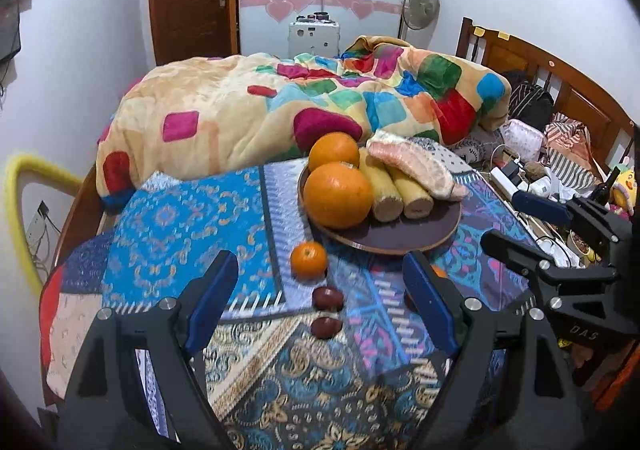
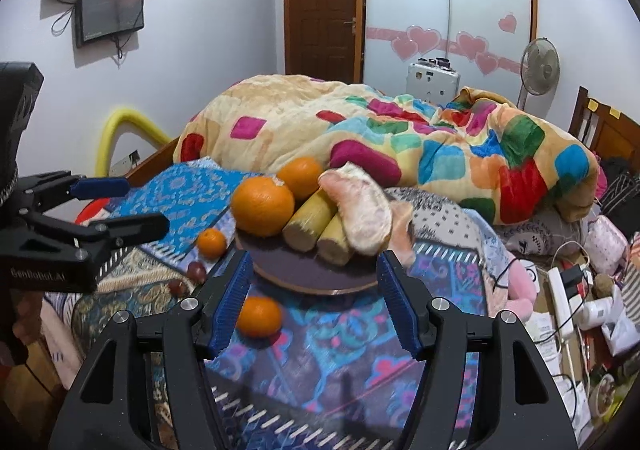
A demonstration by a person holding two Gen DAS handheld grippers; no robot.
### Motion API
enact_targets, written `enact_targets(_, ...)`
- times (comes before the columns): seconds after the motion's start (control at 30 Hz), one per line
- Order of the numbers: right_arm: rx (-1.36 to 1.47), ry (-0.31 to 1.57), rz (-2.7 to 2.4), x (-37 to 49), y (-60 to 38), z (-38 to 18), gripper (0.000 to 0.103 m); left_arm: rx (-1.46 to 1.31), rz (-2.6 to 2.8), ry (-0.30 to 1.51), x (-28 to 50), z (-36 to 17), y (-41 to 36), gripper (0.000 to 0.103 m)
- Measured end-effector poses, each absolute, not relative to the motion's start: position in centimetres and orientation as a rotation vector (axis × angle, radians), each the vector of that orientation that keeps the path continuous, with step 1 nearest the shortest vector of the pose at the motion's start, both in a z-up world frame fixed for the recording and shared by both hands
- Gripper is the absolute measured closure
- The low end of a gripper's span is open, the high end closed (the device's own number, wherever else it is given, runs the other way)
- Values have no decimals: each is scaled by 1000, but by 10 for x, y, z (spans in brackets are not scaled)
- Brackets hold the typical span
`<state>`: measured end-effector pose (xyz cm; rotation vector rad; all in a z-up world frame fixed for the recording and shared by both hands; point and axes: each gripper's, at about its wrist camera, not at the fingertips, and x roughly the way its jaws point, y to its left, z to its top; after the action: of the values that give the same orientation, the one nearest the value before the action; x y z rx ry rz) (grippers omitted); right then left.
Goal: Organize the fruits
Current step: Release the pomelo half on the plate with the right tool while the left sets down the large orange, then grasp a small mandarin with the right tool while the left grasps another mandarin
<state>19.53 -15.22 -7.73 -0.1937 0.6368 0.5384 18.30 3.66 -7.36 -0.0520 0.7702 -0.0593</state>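
Note:
A dark round plate (image 1: 400, 238) holds two large oranges (image 1: 338, 194), two banana pieces (image 1: 404, 190) and pomelo segments (image 1: 416, 166). On the patterned cloth in front lie a small mandarin (image 1: 308, 259) and two red jujubes (image 1: 328, 298). A second mandarin (image 2: 259, 316) lies near the plate (image 2: 304, 274), beside my right gripper's left finger. My left gripper (image 1: 320, 314) is open and empty above the jujubes. My right gripper (image 2: 314, 298) is open and empty, just short of the plate. The right gripper also shows at the right of the left wrist view (image 1: 532, 222).
A colourful quilt (image 1: 280, 106) is heaped on the bed behind the plate. Clutter with a power strip (image 2: 560, 298), cables and bags fills the right side. A wooden headboard (image 1: 560, 78) stands at far right. The left gripper (image 2: 116, 206) reaches in from the left.

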Motion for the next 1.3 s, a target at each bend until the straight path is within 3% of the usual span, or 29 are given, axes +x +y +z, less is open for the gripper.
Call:
enact_targets(0.33,-195,752,581,193,-136,-128,42,-79,-49,817,171,-109,53,18)
enact_targets(0.47,-177,777,605,196,-131,-138,42,-78,-54,831,170,-120,56,25)
enact_targets(0.53,-171,781,614,197,-129,-140,57,-75,-58,836,171,-122,56,27)
enact_targets(0.63,-161,794,654,200,-127,-142,68,-69,-64,837,173,-125,55,29)
enact_targets(0.8,-198,758,648,192,-129,-139,70,-66,-78,843,183,-126,53,31)
enact_targets(0.87,-185,750,651,193,-133,-135,70,-66,-78,849,189,-127,52,37)
enact_targets(1.3,-146,700,575,214,-166,-115,70,-30,-89,869,230,-133,43,53)
